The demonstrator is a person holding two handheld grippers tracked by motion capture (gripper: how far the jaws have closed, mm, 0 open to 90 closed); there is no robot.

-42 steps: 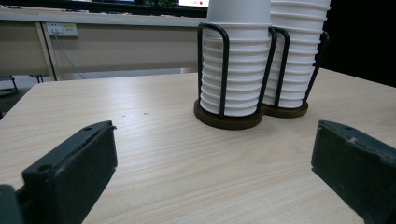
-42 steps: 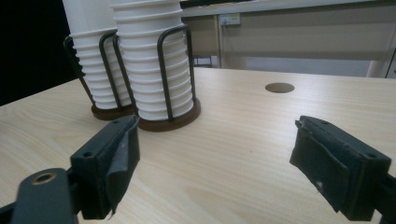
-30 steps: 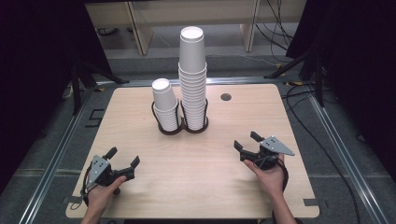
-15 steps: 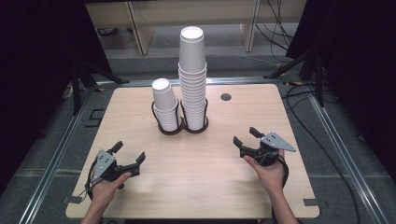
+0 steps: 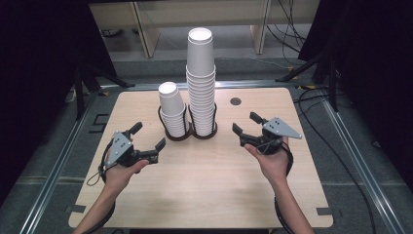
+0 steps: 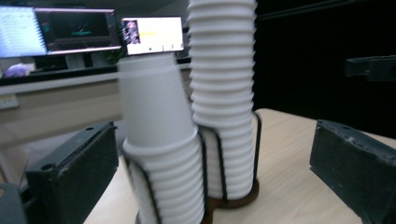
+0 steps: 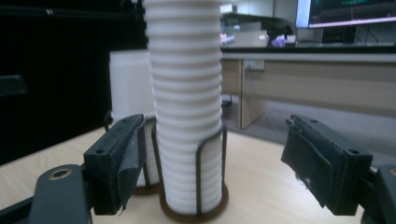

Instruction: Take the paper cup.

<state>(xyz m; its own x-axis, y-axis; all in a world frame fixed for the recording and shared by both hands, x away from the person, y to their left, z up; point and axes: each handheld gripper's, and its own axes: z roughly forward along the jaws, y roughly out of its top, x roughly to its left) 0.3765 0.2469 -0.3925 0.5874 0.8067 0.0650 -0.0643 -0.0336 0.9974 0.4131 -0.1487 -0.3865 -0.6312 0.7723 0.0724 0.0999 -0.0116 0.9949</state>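
Observation:
Two stacks of white paper cups stand in a black wire holder (image 5: 187, 135) at the table's far middle: a tall stack (image 5: 200, 83) on the right and a short stack (image 5: 171, 109) on the left. My left gripper (image 5: 148, 135) is open, just left of and nearer than the short stack, not touching it. My right gripper (image 5: 245, 122) is open, right of the tall stack and apart from it. In the left gripper view the short stack (image 6: 161, 154) and tall stack (image 6: 223, 93) rise between the wide jaws. The right gripper view shows the tall stack (image 7: 187, 93) between its jaws, with the short stack (image 7: 128, 79) behind.
A dark round hole (image 5: 235, 101) sits in the wooden table (image 5: 204, 185) near its far edge. Metal rails (image 5: 350, 146) frame the table, and cables (image 5: 311, 95) lie on the floor at the right. Desks with monitors (image 6: 74, 30) stand beyond.
Both hands have moved forward from the near corners toward the cup holder. The left gripper came in to the right, the right gripper to the left. Both stay open.

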